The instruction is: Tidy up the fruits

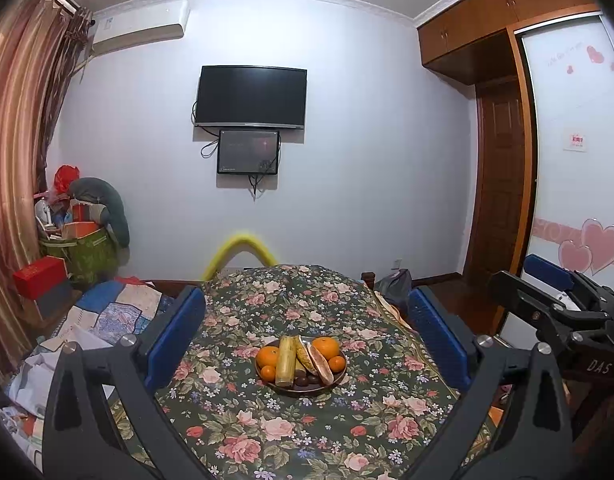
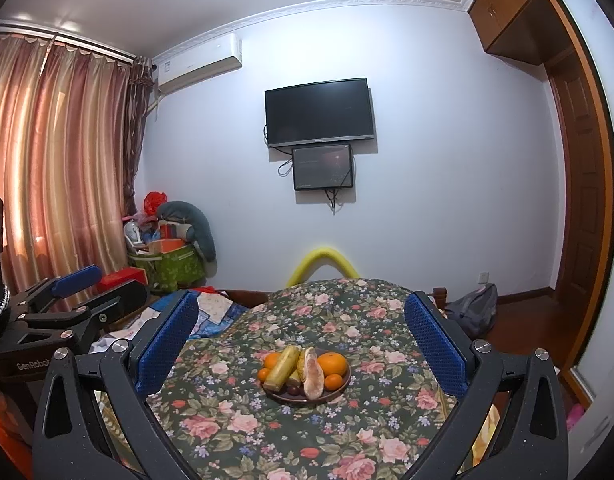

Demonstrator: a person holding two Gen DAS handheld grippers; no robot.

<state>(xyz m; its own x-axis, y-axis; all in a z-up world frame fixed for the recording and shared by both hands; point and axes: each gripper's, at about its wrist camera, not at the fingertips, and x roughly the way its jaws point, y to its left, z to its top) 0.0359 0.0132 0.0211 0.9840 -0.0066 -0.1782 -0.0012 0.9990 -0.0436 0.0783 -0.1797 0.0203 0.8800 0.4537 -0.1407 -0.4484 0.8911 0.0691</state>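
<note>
the plate (image 1: pixel 334 385) of fruit sat on the floral cloth (image 1: pixel 267 432), straight ahead of both grippers and well apart from either, framed between each pair of blue pads. the left gripper (image 1: pixel 307 336) had its fingers spread wide with nothing between them; the right gripper (image 2: pixel 303 340) was likewise splayed and empty. in the left wrist view the plate lay dead centre, and in the right wrist view just as central, so neither hand looked clearly nearer.

on the plate, a pale yellow stalk (image 1: pixel 286 360), perhaps sugarcane, though the view was too small to be sure, lay with its long axis running away from the fingers, roughly in line with their reach. beside it lay a banana (image 1: pixel 303 354) and a mottled pinkish piece (image 1: pixel 321 364) on the same axis. oranges (image 1: pixel 325 347) ringed them at left and right, and small dark round fruits (image 1: pixel 303 380) sat at the near rim.

a pinch across any long piece would probably need little or no wrist turn.

the cloth covered a raised, softly humped surface. beyond it stood a pale wall with a dark television (image 1: pixel 251 96), a smaller screen (image 1: pixel 248 151) beneath, curtains (image 2: pixel 55 168) at left and a wooden wardrobe (image 1: pixel 503 24) at right.
</note>
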